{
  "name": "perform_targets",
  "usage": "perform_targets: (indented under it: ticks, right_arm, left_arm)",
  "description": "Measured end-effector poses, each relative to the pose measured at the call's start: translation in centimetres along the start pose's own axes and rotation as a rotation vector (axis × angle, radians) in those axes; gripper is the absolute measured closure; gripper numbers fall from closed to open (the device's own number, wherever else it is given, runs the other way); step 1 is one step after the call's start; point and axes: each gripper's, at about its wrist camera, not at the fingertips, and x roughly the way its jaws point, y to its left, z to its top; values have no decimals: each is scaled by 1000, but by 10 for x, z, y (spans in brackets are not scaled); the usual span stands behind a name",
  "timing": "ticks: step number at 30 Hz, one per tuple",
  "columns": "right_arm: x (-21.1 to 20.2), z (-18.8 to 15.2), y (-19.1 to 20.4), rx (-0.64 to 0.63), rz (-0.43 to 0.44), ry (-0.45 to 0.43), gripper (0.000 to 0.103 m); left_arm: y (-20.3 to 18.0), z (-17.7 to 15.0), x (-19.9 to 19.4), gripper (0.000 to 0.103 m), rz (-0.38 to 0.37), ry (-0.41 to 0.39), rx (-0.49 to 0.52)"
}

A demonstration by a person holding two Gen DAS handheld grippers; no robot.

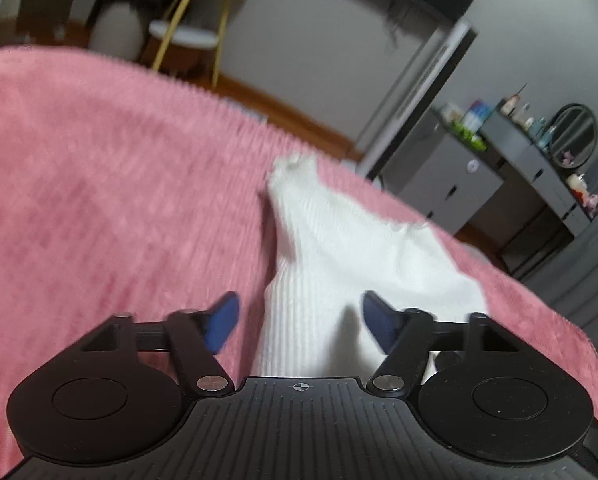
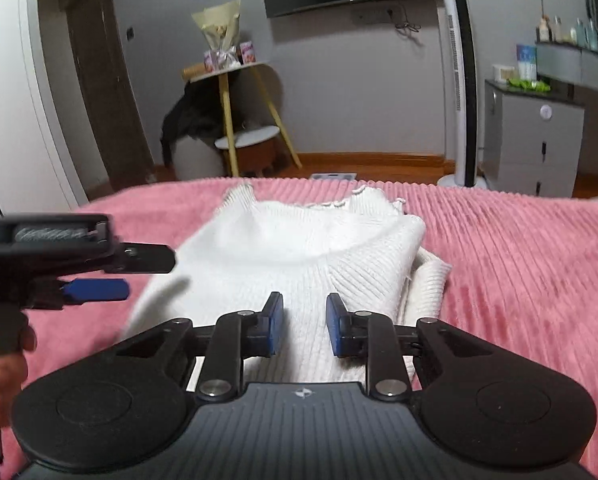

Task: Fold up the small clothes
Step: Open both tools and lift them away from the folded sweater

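Note:
A white ribbed knit garment (image 2: pixel 283 248) lies partly folded on the pink ribbed blanket (image 2: pixel 519 248), its frilled edge toward the far side. In the left wrist view the garment (image 1: pixel 339 248) runs between the blue pads. My left gripper (image 1: pixel 299 320) is open wide, straddling the near end of the cloth. It also shows in the right wrist view (image 2: pixel 95 290) at the garment's left edge. My right gripper (image 2: pixel 304 330) is open with a narrower gap, just above the near edge of the garment, holding nothing.
The pink blanket (image 1: pixel 99 200) covers the bed. Beyond the bed's far edge stand a small table with yellow legs (image 2: pixel 239 120), a tall tower fan (image 2: pixel 463 80) and a grey cabinet (image 2: pixel 535 140) with bottles.

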Motion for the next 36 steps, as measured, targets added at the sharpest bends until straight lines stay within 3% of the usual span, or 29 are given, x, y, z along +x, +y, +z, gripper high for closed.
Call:
perform_targets:
  ticks: [4, 7, 11, 18, 21, 25, 30, 34, 35, 36]
  right_arm:
    - [20, -13, 5, -110, -32, 13, 82]
    - [34, -23, 4, -169, -28, -25, 82]
    - [33, -20, 11, -209, -43, -22, 82]
    - [-26, -29, 16, -94, -40, 2, 75]
    - [-25, -44, 24, -166, -69, 41, 75]
    - [-15, -55, 31, -278, -83, 47, 75]
    - [-30, -48, 30, -275, -76, 114, 75]
    - [-49, -50, 37, -254, -128, 193, 74]
    - [-52, -51, 39, -246, -147, 228, 60]
    - [-52, -52, 40, -220, -168, 298, 23]
  left_arm:
    - [5, -7, 24, 32, 54, 19, -11]
    - [4, -19, 32, 22, 98, -43, 75]
    - [3, -21, 14, 15, 112, -59, 43]
    - [-1, -38, -30, 15, 132, -32, 85]
    - [-1, -49, -24, 10, 163, 3, 98]
    - [3, -58, -21, 5, 198, -12, 109]
    - [-9, -78, -36, 5, 261, 6, 203]
    - [-15, -91, -50, 5, 296, 13, 225]
    - [-18, -94, -54, 6, 308, 19, 242]
    - [-21, -98, -57, 6, 317, 32, 259]
